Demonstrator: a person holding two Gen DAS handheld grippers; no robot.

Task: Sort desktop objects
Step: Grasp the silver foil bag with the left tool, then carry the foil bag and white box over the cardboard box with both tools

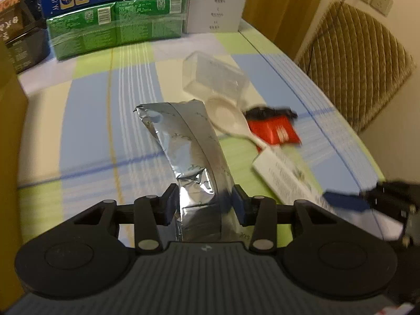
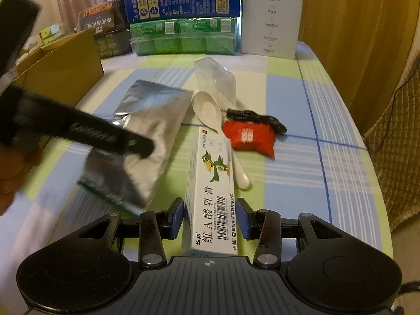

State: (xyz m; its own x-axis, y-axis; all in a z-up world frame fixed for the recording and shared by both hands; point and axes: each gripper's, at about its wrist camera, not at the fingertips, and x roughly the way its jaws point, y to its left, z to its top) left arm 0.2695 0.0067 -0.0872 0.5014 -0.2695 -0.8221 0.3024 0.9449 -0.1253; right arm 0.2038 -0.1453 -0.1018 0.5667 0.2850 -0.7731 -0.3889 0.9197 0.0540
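- Left wrist view: the left tongs (image 1: 203, 206) were closed on the near end of a crinkled silver foil pouch (image 1: 189, 144), a blue pad pressed to each side, the pouch running away from the camera over the desk (image 1: 86, 120) with its checked blue, green and cream cloth.
- Just right of the pouch lay a white plastic spoon (image 1: 231, 120), bowl toward the far side, its handle reaching a white ointment box (image 1: 286, 176).
- Beyond the spoon stood a clear plastic box (image 1: 214, 76); to the right of the spoon lay a red pouch (image 1: 275, 131) with a black cable at its far edge.
- The right tongs (image 1: 367, 199) showed, blurred, at the right edge, at the near end of the ointment box.
- Right wrist view: the right tongs (image 2: 209, 219) straddled the near end of the ointment box (image 2: 210, 197), with a narrow gap visible on both sides, so they were open and not pinching it.
- The box lay lengthwise on the cloth, its far end beside the spoon (image 2: 210, 113) and the red pouch (image 2: 249, 137).
- To the left, the left tongs (image 2: 118, 141), dark and blurred, were over the foil pouch (image 2: 149, 120).
- A brown cardboard carton (image 2: 65, 71) stood at far left; stacked green, blue and white packages (image 2: 183, 18) lined the far edge.
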